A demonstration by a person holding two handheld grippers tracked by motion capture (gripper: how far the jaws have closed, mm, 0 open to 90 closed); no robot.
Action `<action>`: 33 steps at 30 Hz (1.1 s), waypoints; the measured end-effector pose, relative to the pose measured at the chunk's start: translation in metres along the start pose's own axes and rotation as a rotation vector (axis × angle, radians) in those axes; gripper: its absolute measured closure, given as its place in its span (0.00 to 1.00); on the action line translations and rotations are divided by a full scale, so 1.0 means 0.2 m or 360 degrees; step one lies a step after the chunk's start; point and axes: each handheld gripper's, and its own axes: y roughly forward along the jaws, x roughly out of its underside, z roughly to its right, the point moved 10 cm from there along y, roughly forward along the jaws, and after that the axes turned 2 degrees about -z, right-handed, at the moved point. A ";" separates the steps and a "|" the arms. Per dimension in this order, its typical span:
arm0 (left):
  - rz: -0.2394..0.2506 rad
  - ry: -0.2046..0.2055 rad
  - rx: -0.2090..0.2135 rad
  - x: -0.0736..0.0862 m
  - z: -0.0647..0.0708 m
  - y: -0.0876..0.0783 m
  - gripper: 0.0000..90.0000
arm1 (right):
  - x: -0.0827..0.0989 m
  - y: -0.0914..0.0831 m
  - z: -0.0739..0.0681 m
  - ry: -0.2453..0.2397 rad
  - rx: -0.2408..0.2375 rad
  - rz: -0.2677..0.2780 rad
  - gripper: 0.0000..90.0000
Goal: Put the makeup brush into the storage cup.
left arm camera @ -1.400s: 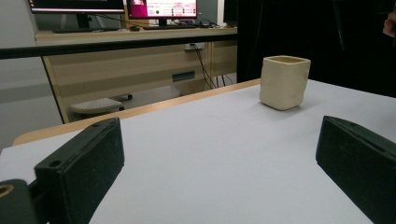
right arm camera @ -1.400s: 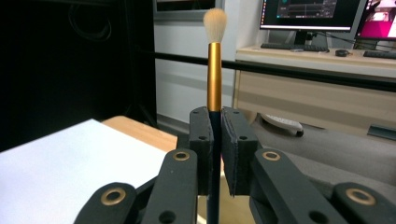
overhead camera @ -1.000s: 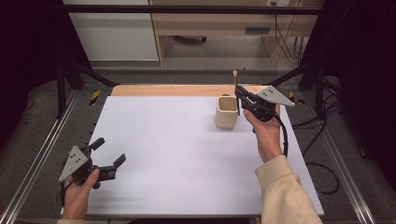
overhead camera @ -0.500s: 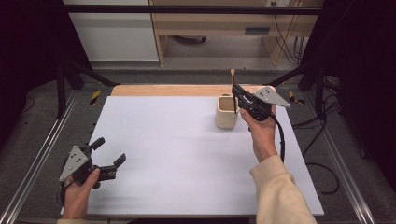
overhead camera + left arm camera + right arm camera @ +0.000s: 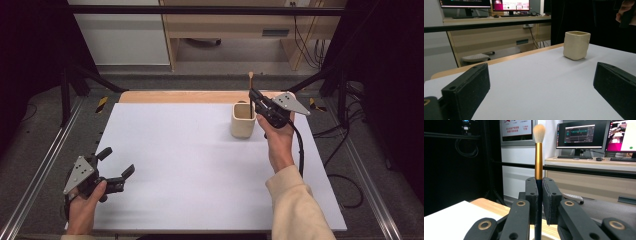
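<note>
Gold and dark blue on its handle, the makeup brush [image 5: 538, 157] stands upright with its pale bristle tip on top, pinched low on the handle by the right hand-held gripper [image 5: 256, 100], whose pads are pressed together on it. In the high view the brush hangs directly over the cream cup [image 5: 243, 120], its lower end at or just inside the mouth; how deep it reaches cannot be told. The cup sits toward one o'clock on the white worktop [image 5: 200, 165], near the far wooden edge.

The left hand-held gripper [image 5: 114, 167] rests at about seven o'clock, well apart from the cup, jaws spread and holding nothing.

The main risk, as I judge it, is the cup itself: nothing steadies it, so if the handle's lower end catches the rim or presses sideways on the inner wall, the cup could tip or slide toward the far edge. Letting go while the brush is high or tilted could make it bounce, lean hard on one wall and topple the cup. A slim, smooth handle may also slip or swivel between the pads.
</note>
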 end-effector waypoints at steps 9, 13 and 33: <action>-0.0003 0.0005 0.0006 0.00 0.01 0.00 0.00 | 0.04 0.04 0.03 0.0019 0.0022 0.0006 0.93; -0.0003 0.0003 0.0010 0.00 0.01 0.00 0.00 | 0.05 0.06 0.05 0.0040 0.0033 0.0009 0.93; -0.0005 -0.0008 0.0015 0.01 0.00 0.00 0.00 | 0.13 0.12 0.08 -0.0005 0.0038 -0.0002 0.93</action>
